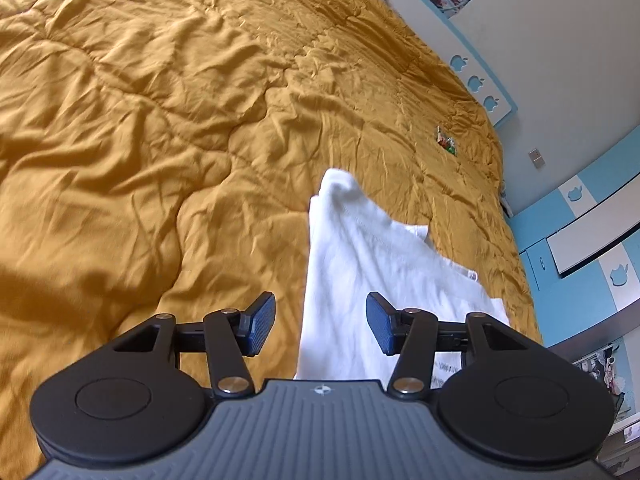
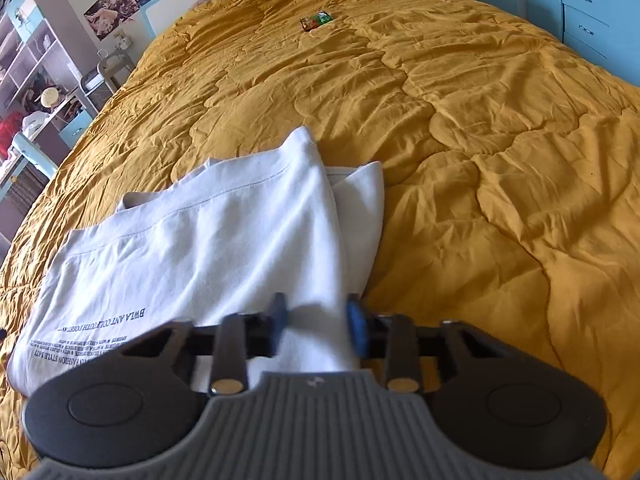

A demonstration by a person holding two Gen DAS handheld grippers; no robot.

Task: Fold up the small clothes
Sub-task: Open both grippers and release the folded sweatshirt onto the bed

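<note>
A white T-shirt (image 1: 360, 248) lies partly folded on a mustard quilt (image 1: 160, 120). My left gripper (image 1: 320, 320) is open above the shirt's left edge, with its left pad over the quilt and its right pad over the cloth; nothing is gripped. In the right wrist view the shirt (image 2: 224, 232) shows dark printed lettering (image 2: 104, 320) near its bottom left and a folded ridge running toward me. My right gripper (image 2: 318, 320) is blurred. Its blue fingers (image 2: 280, 316) stand apart at the shirt's near right edge, with white cloth showing between them.
The quilt (image 2: 480, 160) is rumpled and covers the whole bed. A small red and green packet (image 2: 316, 21) lies far up the bed, also seen as a packet (image 1: 446, 141) from the left. Shelves (image 2: 36, 80) and blue drawers (image 2: 584, 12) flank the bed.
</note>
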